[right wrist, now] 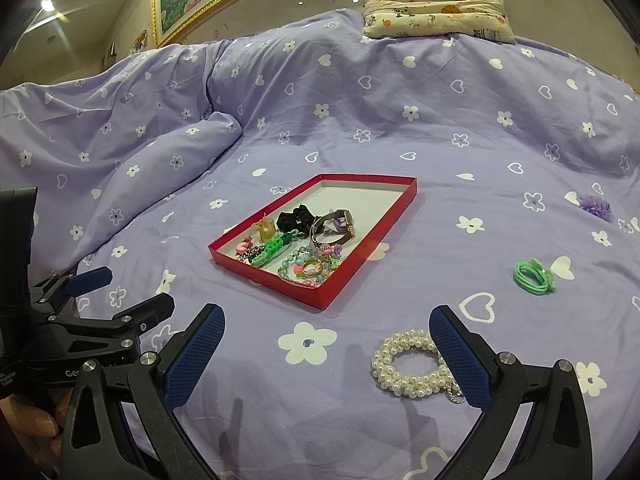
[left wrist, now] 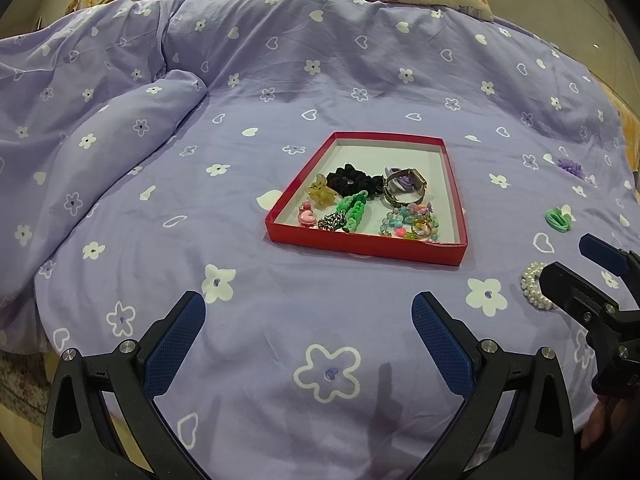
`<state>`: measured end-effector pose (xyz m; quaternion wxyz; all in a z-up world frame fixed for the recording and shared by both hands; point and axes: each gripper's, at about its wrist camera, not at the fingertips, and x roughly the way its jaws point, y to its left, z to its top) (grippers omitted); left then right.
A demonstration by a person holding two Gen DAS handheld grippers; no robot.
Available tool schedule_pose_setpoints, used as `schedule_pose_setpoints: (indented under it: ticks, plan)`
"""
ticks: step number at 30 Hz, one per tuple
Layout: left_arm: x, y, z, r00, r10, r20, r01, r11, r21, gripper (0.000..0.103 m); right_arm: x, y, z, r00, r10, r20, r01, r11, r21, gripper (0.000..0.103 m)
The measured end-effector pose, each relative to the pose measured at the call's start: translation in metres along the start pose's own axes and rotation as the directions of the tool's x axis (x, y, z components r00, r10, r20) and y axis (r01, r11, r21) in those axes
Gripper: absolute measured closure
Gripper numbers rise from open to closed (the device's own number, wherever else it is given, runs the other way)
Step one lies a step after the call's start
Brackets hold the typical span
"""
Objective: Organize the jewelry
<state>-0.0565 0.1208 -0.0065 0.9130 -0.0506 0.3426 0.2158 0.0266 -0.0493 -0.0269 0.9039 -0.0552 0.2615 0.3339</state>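
Legible text: almost none. One partial marking on the body of the left gripper [right wrist: 100, 292], seen from the right wrist view at lower left: white letters beginning "Ge", rest cut off by the right gripper's frame. Below it, at the frame edge, two lines of small white print, too small and distorted to read.

Patterned pillow [right wrist: 438, 10] at the head of the bed: panda and animal prints, dark block marks near its lower right corner, not readable as letters.

Watch [left wrist: 404, 186] in the red tray [left wrist: 360, 245]: face not legible in either view.
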Motion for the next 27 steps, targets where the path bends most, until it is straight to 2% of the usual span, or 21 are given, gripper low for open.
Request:
schedule_pose_setpoints:
  ticks: [27]
  plan:
    - [0.0027, -0.0065, 0.0071, 1.000, -0.021, 0.006, 0.021, 1.000, -0.005, 0.000, 0.0037, 0.0005, 0.0067, 1.000, 0.006, -0.008, -0.006, 1.000, 0.015, 0.000]
